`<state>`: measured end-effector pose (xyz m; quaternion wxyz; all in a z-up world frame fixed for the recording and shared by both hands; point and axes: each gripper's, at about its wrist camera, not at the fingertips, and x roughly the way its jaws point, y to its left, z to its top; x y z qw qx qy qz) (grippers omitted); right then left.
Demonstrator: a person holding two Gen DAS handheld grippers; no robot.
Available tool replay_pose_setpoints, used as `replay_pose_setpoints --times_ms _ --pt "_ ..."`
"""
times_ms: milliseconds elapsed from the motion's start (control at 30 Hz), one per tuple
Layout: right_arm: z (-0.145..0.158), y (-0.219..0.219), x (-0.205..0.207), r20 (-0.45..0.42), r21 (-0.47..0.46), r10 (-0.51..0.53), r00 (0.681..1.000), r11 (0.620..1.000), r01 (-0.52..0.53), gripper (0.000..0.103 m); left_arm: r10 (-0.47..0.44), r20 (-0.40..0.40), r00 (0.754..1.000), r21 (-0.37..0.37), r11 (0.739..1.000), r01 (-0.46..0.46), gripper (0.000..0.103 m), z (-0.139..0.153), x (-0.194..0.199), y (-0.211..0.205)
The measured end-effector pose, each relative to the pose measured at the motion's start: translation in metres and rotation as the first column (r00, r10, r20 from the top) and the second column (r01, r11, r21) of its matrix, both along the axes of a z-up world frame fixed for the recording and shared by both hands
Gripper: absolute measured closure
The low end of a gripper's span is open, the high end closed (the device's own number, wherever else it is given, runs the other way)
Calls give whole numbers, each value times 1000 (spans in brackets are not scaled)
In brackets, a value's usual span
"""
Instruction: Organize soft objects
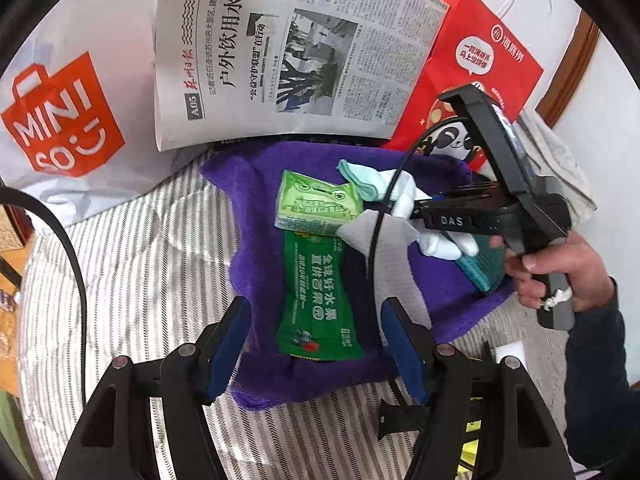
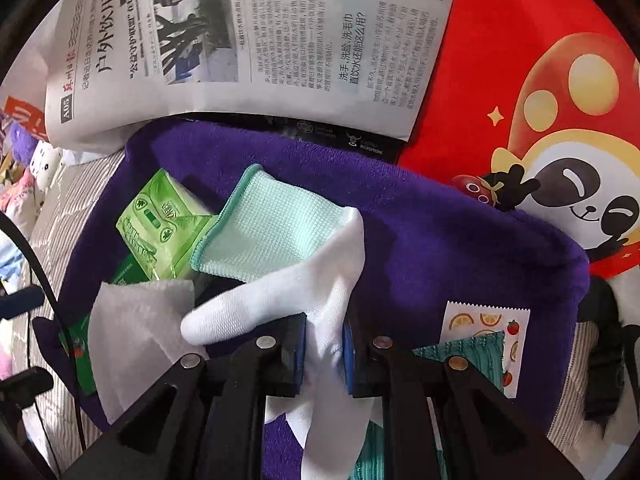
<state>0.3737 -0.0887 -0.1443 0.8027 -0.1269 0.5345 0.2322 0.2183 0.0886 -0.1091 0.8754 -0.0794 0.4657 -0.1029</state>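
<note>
White glove (image 2: 320, 280) is pinched in the right gripper (image 2: 324, 354), jaws clamped together on its cuff end, fingers of the glove hanging out over the purple towel (image 2: 440, 240). It sits just above a mint cloth (image 2: 268, 232), next to a light green tissue pack (image 2: 160, 224) and a grey wipe (image 2: 136, 320). A dark green snack packet (image 1: 316, 296) lies on the same towel; a teal knitted cloth (image 2: 480, 350) shows near the right edge.

Left gripper (image 1: 316, 344) hangs with jaws apart, astride the snack packet, pads not touching it.

Step looks like carrying or placing the glove among the gathered items. Next move probably needs lowering it flat onto the towel, then letting go cleanly without dragging the mint cloth.

Newspaper (image 1: 280, 48) and red paper bag (image 1: 480, 64) stand behind the towel.
</note>
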Motion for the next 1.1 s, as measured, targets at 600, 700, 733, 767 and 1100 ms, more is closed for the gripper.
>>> replay_pose_setpoints --times_ms 600,700,733,767,1100 --pt "40 -53 -60 72 46 -57 996 998 53 37 -17 -17 1000 -42 999 16 38 5 -41 0" --pt "50 -69 -89 58 115 -94 994 990 87 37 -40 -25 999 -35 999 39 38 3 -57 -13" --pt "53 -70 -99 53 133 -101 993 987 93 37 -43 -29 999 -33 999 42 38 2 -62 -18" --pt "55 -76 -109 51 152 -107 993 984 98 37 -50 -35 998 -37 998 49 38 1 -66 -22" --pt "41 -135 -202 9 233 -240 971 945 231 36 -75 -87 993 -76 995 69 38 -21 -96 -51"
